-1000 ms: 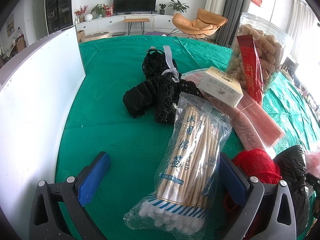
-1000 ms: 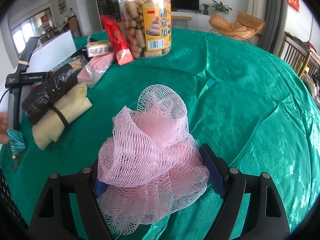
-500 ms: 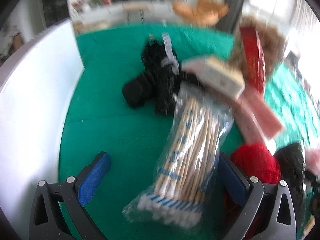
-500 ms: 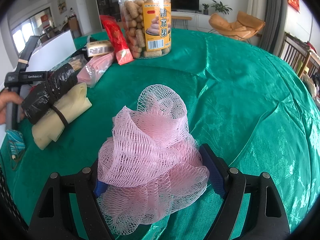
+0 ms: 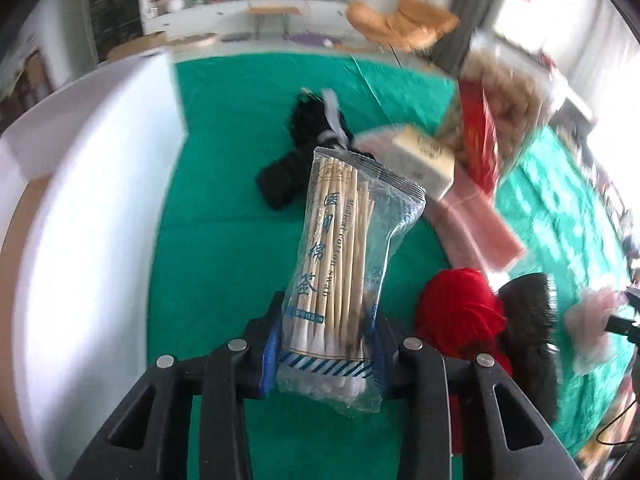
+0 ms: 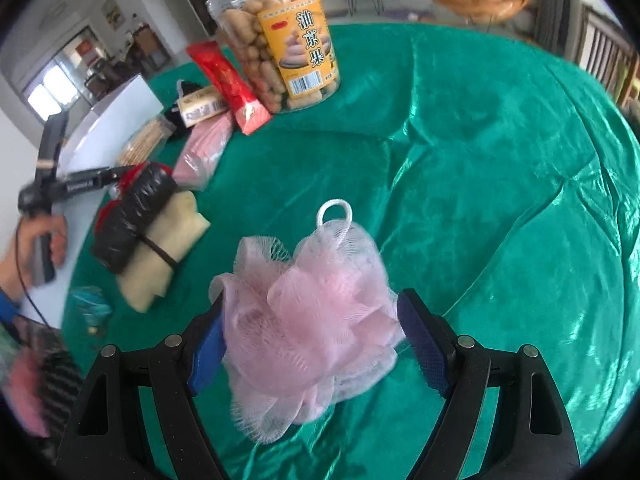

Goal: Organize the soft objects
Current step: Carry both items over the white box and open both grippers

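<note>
While the left gripper clamps a bag of cotton swabs above the green tablecloth, the right gripper squeezes a pink mesh bath pouf; sorting looks barely begun, clutter lining the table's left edge.

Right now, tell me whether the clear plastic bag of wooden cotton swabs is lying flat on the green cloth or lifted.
Lifted: the left gripper is shut on the clear plastic bag of wooden cotton swabs, its top end hanging free above the green cloth.

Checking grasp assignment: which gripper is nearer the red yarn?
Left. The left gripper, shut on the swab pack, is right beside the red yarn; the right gripper is farther off.
</note>
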Action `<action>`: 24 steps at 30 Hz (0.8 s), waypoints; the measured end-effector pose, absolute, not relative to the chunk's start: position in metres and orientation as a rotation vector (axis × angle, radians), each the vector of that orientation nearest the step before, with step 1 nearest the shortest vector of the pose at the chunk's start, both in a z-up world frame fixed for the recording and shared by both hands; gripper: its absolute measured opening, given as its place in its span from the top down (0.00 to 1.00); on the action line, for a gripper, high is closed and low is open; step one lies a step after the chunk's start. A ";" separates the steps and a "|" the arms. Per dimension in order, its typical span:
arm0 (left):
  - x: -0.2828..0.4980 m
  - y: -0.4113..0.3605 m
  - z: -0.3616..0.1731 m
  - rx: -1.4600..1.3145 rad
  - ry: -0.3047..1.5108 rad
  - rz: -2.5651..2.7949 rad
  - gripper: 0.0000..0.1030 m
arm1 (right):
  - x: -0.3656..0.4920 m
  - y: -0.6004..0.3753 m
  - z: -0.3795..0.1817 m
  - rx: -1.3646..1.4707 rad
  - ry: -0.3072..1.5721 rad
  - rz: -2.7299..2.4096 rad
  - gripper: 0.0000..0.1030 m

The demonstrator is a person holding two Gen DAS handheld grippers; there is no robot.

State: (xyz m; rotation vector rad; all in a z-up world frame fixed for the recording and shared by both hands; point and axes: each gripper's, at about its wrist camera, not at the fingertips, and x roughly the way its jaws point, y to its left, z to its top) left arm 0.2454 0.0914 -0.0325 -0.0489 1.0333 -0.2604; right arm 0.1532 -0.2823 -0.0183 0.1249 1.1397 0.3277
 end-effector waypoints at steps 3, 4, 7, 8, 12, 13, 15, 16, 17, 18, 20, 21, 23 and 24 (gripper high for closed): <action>0.218 0.103 -0.024 -0.107 0.985 -0.228 0.65 | 0.163 -0.279 -0.013 0.142 1.187 0.338 0.20; 0.211 0.104 -0.022 -0.124 0.974 -0.222 0.65 | 0.166 -0.274 -0.014 0.143 1.210 0.345 0.20; 0.186 0.114 -0.019 -0.169 0.958 -0.201 0.65 | 0.172 -0.248 -0.033 0.015 1.293 0.346 0.20; 0.176 0.117 -0.015 -0.185 0.946 -0.196 0.65 | 0.170 -0.242 -0.040 -0.049 1.309 0.341 0.24; 0.146 0.127 0.005 -0.242 0.900 -0.192 0.65 | 0.154 -0.244 -0.038 -0.137 1.249 0.297 0.71; 0.138 0.133 0.013 -0.265 0.885 -0.192 0.65 | 0.153 -0.246 -0.032 -0.115 1.236 0.308 0.71; 0.123 0.149 0.030 -0.309 0.848 -0.188 0.65 | 0.150 -0.243 -0.003 -0.094 1.162 0.334 0.71; 0.116 0.158 0.041 -0.323 0.828 -0.181 0.65 | 0.150 -0.237 0.011 -0.086 1.129 0.355 0.71; 0.110 0.170 0.054 -0.330 0.810 -0.167 0.65 | 0.150 -0.228 0.028 -0.076 1.093 0.384 0.71; 0.106 0.181 0.064 -0.334 0.797 -0.151 0.65 | 0.151 -0.214 0.046 -0.067 1.058 0.421 0.71; 0.093 0.212 0.083 -0.331 0.773 -0.084 0.65 | 0.154 -0.173 0.080 -0.055 1.000 0.523 0.71; 0.089 0.226 0.087 -0.330 0.770 -0.050 0.65 | 0.154 -0.152 0.091 -0.053 0.982 0.569 0.71; 0.079 0.254 0.091 -0.335 0.778 0.015 0.65 | 0.153 -0.093 0.116 -0.049 0.945 0.693 0.71; 0.073 0.270 0.091 -0.333 0.788 0.056 0.65 | 0.152 -0.072 0.123 -0.046 0.937 0.737 0.71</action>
